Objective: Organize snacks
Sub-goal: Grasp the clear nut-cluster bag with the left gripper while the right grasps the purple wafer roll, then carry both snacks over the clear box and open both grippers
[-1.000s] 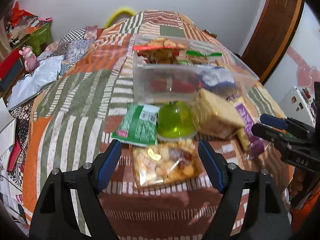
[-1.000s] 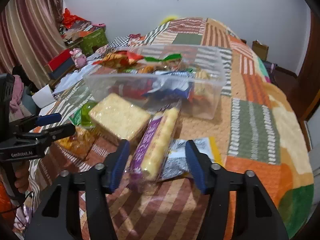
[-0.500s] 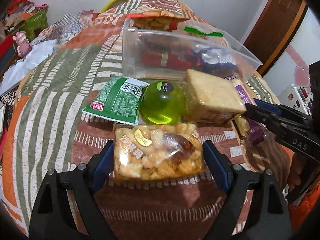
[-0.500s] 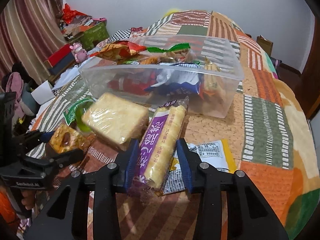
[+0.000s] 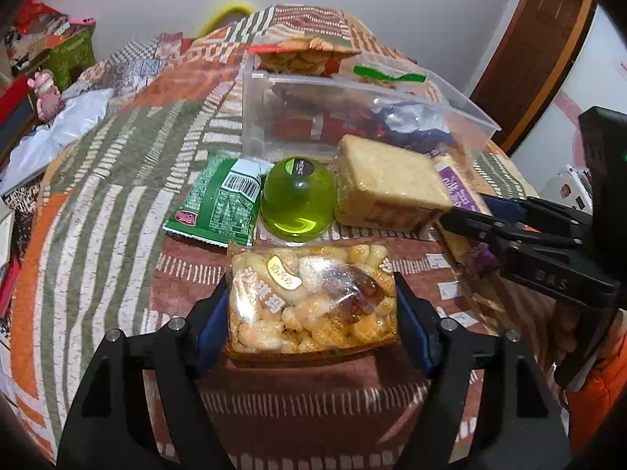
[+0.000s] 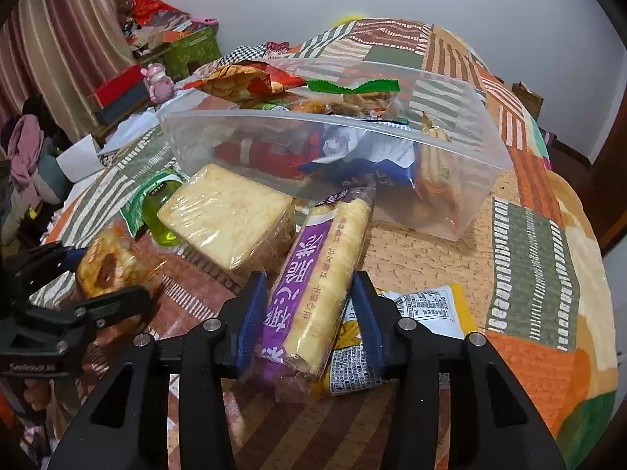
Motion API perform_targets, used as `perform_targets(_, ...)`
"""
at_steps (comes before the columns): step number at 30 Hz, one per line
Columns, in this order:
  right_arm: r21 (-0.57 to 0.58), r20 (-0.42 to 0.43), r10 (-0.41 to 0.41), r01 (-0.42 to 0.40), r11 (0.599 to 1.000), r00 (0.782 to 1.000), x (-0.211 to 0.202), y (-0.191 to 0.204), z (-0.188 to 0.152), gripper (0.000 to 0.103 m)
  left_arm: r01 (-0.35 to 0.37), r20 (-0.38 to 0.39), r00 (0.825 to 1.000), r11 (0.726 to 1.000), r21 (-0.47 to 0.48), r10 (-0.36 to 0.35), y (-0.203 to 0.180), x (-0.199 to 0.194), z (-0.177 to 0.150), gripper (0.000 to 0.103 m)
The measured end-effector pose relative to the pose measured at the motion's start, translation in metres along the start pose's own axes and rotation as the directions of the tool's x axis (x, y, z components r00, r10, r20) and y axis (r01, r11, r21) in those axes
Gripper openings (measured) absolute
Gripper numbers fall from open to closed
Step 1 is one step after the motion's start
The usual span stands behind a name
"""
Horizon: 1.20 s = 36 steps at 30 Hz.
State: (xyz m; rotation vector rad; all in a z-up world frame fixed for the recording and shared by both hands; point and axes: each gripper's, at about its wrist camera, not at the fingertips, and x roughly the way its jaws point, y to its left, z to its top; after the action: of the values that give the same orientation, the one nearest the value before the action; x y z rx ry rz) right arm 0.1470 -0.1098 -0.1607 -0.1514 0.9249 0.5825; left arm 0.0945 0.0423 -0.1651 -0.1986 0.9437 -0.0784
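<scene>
My left gripper [image 5: 311, 313] is shut on a clear pack of puffed cake [image 5: 309, 297], its blue pads touching both sides. My right gripper [image 6: 309, 309] is shut on a long purple-wrapped roll [image 6: 317, 278] lying on the bedspread. A clear plastic bin [image 6: 450, 156] holding several snack packs stands just beyond. A wrapped bread slab [image 6: 227, 223], a green jelly cup [image 5: 298, 199] and a green packet [image 5: 219, 203] lie between the grippers and the bin. The left gripper [image 6: 78, 274] also shows in the right wrist view.
A yellow packet [image 6: 423, 313] lies under the right finger. The patchwork bedspread [image 6: 529, 266] spreads right and behind the bin. Boxes and a pink toy [image 5: 47, 90] sit at the far left, a wooden door [image 5: 540, 47] at right.
Both grippers moved forward and down onto the snacks. The left jaws closed around the puffed cake pack, the right jaws narrowed onto the purple roll.
</scene>
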Motion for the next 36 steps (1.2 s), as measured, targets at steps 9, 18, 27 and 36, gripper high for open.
perform_targets(9, 0.041, 0.065, 0.013, -0.016, 0.999, 0.998, -0.023, -0.005, -0.003, 0.022, -0.002, 0.102, 0.995, 1.0, 0.019, 0.0, -0.006, -0.035, 0.016, 0.074)
perform_targets(18, 0.079, 0.143, 0.012, -0.024, 0.997, 0.99, -0.049, -0.017, 0.002, 0.022, 0.017, 0.165, 0.986, 1.0, 0.018, -0.02, -0.016, -0.043, 0.046, 0.074)
perform_targets(27, 0.117, 0.262, -0.023, -0.008, 0.993, 0.965, -0.084, -0.034, 0.021, 0.022, 0.034, 0.214, 0.976, 0.999, 0.034, -0.04, -0.033, -0.041, 0.086, 0.074)
perform_targets(36, 0.151, 0.304, -0.06, 0.014, 0.988, 0.951, -0.078, -0.056, 0.049, 0.022, 0.054, 0.21, 0.975, 0.994, 0.099, -0.074, -0.062, -0.013, 0.126, 0.074)
